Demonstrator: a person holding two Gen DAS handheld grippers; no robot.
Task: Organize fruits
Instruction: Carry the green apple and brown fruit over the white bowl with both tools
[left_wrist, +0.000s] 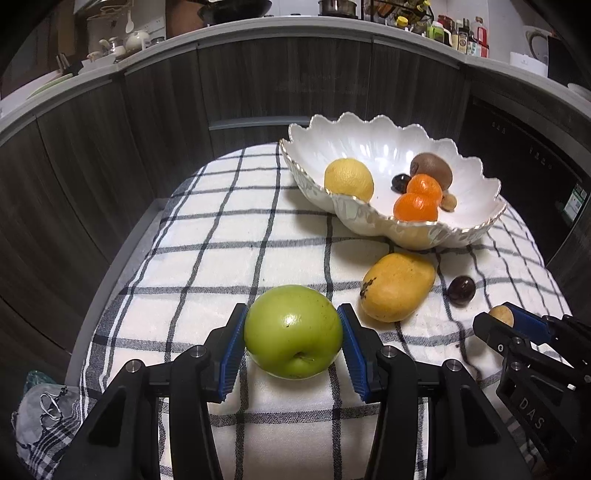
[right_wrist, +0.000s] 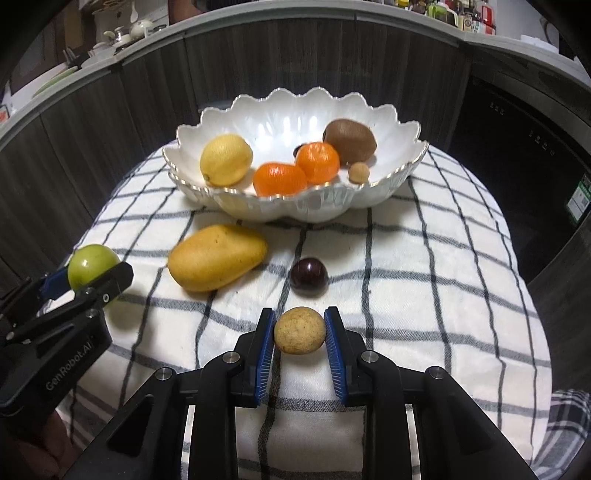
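A green apple (left_wrist: 293, 331) sits on the checked cloth (left_wrist: 207, 236), clamped between the blue pads of the left gripper (left_wrist: 293, 334). A small tan round fruit (right_wrist: 299, 330) is gripped likewise by the right gripper (right_wrist: 299, 332). From it, a dark plum (right_wrist: 308, 276) lies at 12 o'clock and a mango (right_wrist: 216, 257) at 10 o'clock. Beyond stands the scalloped white bowl (right_wrist: 314, 206), holding a lemon (right_wrist: 226, 159), two tangerines (right_wrist: 280, 179), a kiwi (right_wrist: 350, 136) and another tan fruit (right_wrist: 358, 172).

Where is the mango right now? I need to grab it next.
The mango lies on the checked cloth just in front of the white bowl, between the green apple on its left and the dark plum on its right.
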